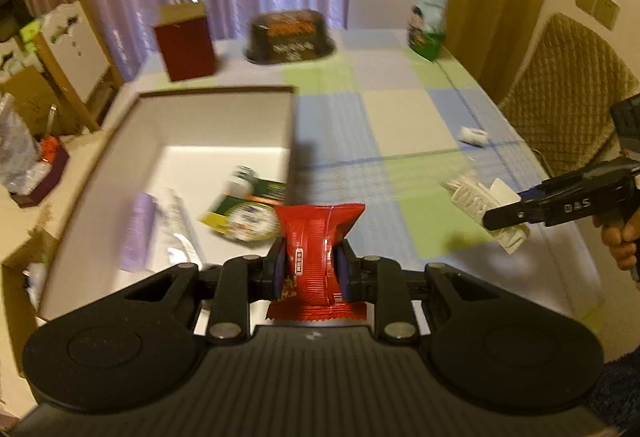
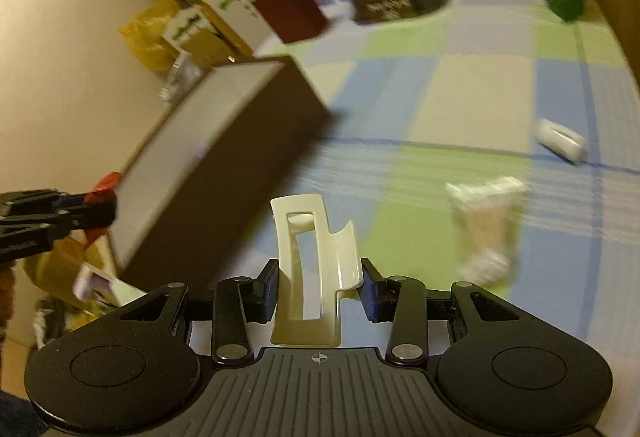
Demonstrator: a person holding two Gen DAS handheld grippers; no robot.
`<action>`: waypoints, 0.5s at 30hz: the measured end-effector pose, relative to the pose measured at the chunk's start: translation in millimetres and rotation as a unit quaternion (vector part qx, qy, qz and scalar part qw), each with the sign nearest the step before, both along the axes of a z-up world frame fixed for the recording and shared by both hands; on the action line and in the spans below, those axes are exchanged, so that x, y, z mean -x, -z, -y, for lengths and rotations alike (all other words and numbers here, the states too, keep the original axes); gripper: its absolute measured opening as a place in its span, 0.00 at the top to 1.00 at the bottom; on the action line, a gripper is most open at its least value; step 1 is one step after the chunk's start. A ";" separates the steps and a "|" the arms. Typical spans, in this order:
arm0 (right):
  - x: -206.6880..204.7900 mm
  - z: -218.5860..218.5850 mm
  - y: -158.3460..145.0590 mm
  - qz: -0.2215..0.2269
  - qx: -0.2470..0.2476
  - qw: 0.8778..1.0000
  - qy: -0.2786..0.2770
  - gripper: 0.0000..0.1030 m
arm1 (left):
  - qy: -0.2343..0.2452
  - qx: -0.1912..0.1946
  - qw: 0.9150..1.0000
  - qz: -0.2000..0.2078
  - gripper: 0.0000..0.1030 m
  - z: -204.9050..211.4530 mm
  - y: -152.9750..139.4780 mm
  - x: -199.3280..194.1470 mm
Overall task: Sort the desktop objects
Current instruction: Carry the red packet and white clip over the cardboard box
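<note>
Claws [image 1: 310, 269] [image 2: 319, 287] two, one red packet [image 1: 316, 237], one clip [image 2: 308, 269]

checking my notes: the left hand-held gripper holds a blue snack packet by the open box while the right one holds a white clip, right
Not quite: the packet in the left hand-held gripper is red, not blue, as the left wrist view shows. The rest holds: it is by the open box, and the right hand-held gripper holds a white clip.

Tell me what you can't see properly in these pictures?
- Left wrist view: the packets lying in the box are motion-blurred; their labels can't be read.
- Left wrist view: the red packet is half hidden by the jaws.
- Right wrist view: the box's inside is hidden behind its wall.
- Right wrist view: the white things on the cloth are smeared.
</note>
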State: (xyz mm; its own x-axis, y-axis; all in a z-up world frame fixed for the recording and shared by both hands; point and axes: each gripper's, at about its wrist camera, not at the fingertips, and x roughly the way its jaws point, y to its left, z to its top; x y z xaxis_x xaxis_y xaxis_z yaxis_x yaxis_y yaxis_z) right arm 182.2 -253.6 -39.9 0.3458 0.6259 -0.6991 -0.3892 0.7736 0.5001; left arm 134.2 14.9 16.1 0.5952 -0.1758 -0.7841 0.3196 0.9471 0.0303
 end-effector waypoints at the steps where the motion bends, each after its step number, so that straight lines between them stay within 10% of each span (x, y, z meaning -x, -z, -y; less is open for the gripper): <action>1: -2.3 -11.9 -5.1 0.005 -0.007 1.000 -0.003 0.61 | -0.002 -0.004 1.000 0.003 0.80 -8.5 -2.4 -3.0; 15: -59.3 -179.7 -35.2 0.071 -0.009 0.997 -0.007 0.61 | 0.040 -0.049 0.998 0.008 0.80 -98.3 10.9 -90.1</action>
State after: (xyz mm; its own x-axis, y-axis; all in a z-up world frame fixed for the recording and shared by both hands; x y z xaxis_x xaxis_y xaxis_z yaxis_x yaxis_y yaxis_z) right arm 241.5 -73.9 -4.7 0.4310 0.6439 -0.6322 -0.4677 0.7585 0.4537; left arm 224.2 113.2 5.2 0.5949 -0.1456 -0.7905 0.3928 0.9107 0.1279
